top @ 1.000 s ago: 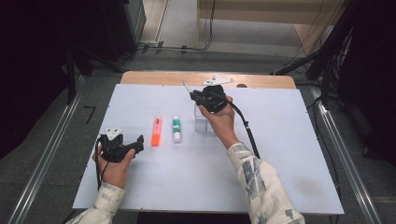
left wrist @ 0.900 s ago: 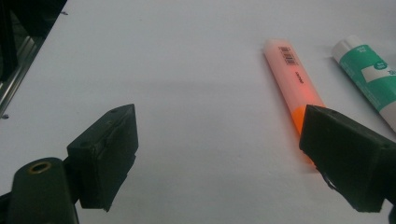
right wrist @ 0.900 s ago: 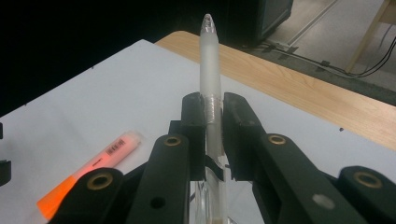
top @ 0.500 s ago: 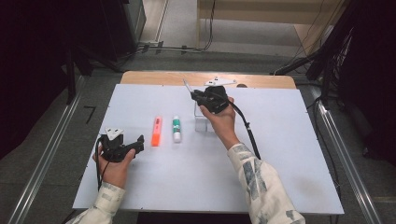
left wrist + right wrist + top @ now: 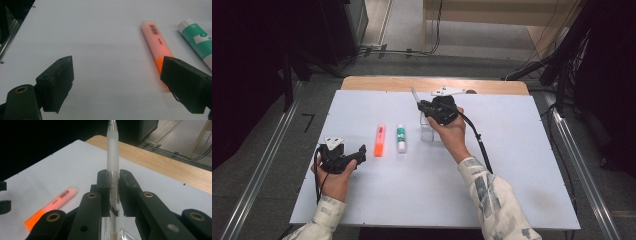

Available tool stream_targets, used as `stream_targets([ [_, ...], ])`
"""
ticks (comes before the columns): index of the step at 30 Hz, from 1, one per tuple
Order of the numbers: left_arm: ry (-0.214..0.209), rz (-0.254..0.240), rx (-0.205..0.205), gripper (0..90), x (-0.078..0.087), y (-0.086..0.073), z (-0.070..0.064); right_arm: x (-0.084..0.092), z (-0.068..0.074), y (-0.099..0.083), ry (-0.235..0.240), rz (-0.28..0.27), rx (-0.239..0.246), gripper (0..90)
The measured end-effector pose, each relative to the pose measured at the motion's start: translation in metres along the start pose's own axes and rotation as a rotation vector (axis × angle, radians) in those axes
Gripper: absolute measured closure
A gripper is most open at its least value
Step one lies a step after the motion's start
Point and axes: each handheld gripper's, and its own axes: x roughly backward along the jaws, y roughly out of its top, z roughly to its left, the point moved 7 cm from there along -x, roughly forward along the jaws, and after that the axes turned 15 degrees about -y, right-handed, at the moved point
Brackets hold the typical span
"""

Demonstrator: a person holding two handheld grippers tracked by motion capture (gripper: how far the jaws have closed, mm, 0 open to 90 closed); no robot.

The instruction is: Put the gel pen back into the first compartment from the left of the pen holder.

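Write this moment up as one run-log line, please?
right gripper: shut on clear pen, above clear holder | left gripper: open, near orange highlighter | green-white tube: on table

I count one clear pen (image 5: pixel 113 157) clamped upright in my right gripper (image 5: pixel 114 195). Ahead of my left gripper (image 5: pixel 116 80) lie one orange highlighter (image 5: pixel 156 42) and, just beyond it, one green-and-white tube (image 5: pixel 197 41). One clear holder (image 5: pixel 428 131) stands under my right gripper.
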Motion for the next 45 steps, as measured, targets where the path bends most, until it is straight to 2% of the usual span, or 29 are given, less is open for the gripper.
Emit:
stream_targets([
  [5, 0.000, 0.006, -0.005, 12.4, -0.001, -0.001, -0.001, 0.007, -0.001, -0.010, 0.006, 0.015, 0.008, 77.5],
  [6, 0.000, 0.006, -0.005, 12.3, -0.001, -0.001, -0.001, 0.008, -0.002, -0.011, 0.002, 0.018, 0.011, 79.7],
  [15, -0.001, 0.008, -0.004, 12.3, -0.001, -0.001, -0.001, 0.014, -0.003, -0.019, 0.006, 0.028, 0.014, 78.1],
  [24, -0.001, 0.010, -0.005, 12.3, -0.002, -0.001, -0.001, 0.022, 0.001, -0.024, 0.010, 0.009, 0.008, 67.7],
  [33, 0.001, 0.017, -0.012, 12.4, -0.002, -0.002, -0.003, 0.037, -0.003, -0.027, -0.020, -0.022, -0.007, 48.5],
  [40, 0.005, 0.018, -0.015, 12.3, -0.002, -0.003, -0.005, 0.054, -0.008, -0.035, -0.022, -0.047, -0.024, 45.9],
  [45, 0.003, 0.022, -0.020, 12.3, -0.004, -0.003, -0.007, 0.066, -0.012, -0.048, -0.022, -0.038, -0.025, 44.3],
])
